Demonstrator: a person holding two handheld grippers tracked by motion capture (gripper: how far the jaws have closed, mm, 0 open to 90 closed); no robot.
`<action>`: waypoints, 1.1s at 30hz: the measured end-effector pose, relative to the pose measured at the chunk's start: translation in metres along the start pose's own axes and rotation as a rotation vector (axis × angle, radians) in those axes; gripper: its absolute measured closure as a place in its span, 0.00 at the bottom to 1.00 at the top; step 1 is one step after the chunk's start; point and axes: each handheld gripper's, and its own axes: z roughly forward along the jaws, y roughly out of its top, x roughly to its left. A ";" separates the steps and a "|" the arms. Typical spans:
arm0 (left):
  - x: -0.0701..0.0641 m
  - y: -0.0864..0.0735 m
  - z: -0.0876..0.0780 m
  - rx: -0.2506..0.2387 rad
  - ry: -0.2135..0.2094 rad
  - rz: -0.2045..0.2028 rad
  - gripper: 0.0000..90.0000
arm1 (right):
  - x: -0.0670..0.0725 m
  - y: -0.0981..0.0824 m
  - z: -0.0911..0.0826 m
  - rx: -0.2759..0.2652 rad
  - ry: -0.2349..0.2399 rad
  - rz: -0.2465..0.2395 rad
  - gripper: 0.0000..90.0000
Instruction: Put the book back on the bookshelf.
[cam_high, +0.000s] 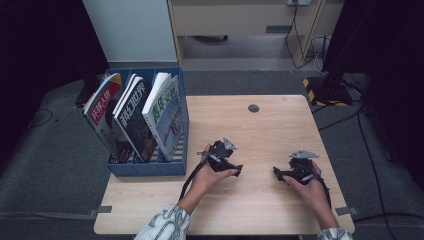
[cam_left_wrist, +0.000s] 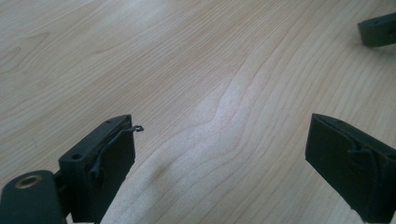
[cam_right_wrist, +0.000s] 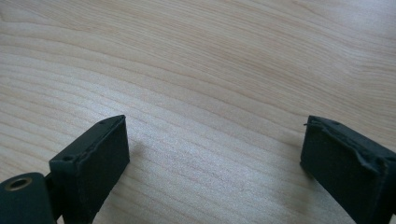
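Both forearms enter at the near edge of the wooden bench (cam_high: 260, 125). The left tongs (cam_high: 235, 171) and right tongs (cam_high: 278, 174) rest low over bare wood, facing each other, jaws spread apart and empty. The blue file rack (cam_high: 150, 167) stands at the bench's left edge, near the left tongs, holding three upright magazines (cam_high: 135, 117).

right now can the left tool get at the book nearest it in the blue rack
Probably yes. The left tool sits open on the table, right of the blue rack. Nothing lies between them, and the nearest book stands tall above the rack's rim, so its top edge looks free to grasp.
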 end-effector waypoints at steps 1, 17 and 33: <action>0.001 -0.001 0.001 -0.010 -0.003 -0.012 0.08 | 0.000 0.000 0.000 0.000 0.001 0.001 0.09; 0.007 -0.021 0.014 -0.009 0.035 -0.051 0.08 | 0.000 0.000 0.000 0.000 -0.001 0.002 0.09; 0.006 -0.032 0.021 -0.048 0.052 -0.046 0.04 | 0.001 0.000 0.000 0.000 0.002 -0.001 0.09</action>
